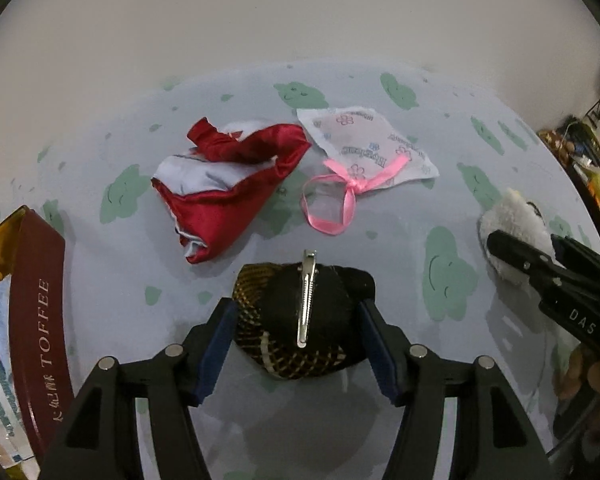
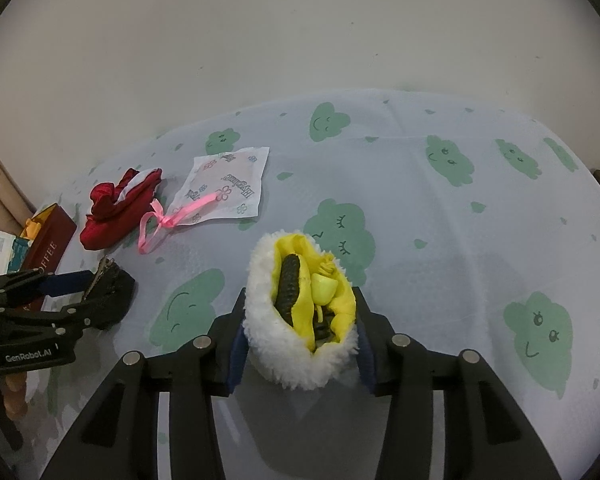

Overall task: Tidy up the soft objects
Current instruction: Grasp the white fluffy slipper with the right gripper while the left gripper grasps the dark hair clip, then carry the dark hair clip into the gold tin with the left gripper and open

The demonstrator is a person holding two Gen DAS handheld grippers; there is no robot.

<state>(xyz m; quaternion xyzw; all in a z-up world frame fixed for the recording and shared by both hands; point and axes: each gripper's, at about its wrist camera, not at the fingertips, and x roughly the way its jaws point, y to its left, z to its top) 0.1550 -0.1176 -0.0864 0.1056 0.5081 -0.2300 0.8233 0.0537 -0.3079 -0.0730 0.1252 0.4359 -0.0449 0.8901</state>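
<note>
A black hair piece with gold netting and a metal clip [image 1: 300,312] lies on the table between the fingers of my left gripper [image 1: 296,308], which stands open around it. My right gripper [image 2: 300,296] is shut on a white fluffy pouch [image 2: 288,364] with a yellow lining. The pouch stands mouth up on the table, with a dark ridged thing and a pale yellow piece inside. In the left wrist view the pouch [image 1: 508,220] shows at the right edge. Farther back lie a red and white satin cloth [image 1: 228,184] and a printed sachet [image 1: 364,140] tied with a pink ribbon [image 1: 340,196].
A dark red box marked TOFFEE [image 1: 36,320] stands open at the left table edge with several things in it. A pale blue tablecloth [image 2: 440,240] with green clouds covers the table, and a plain wall is behind it. Clutter sits beyond the right edge [image 1: 592,160].
</note>
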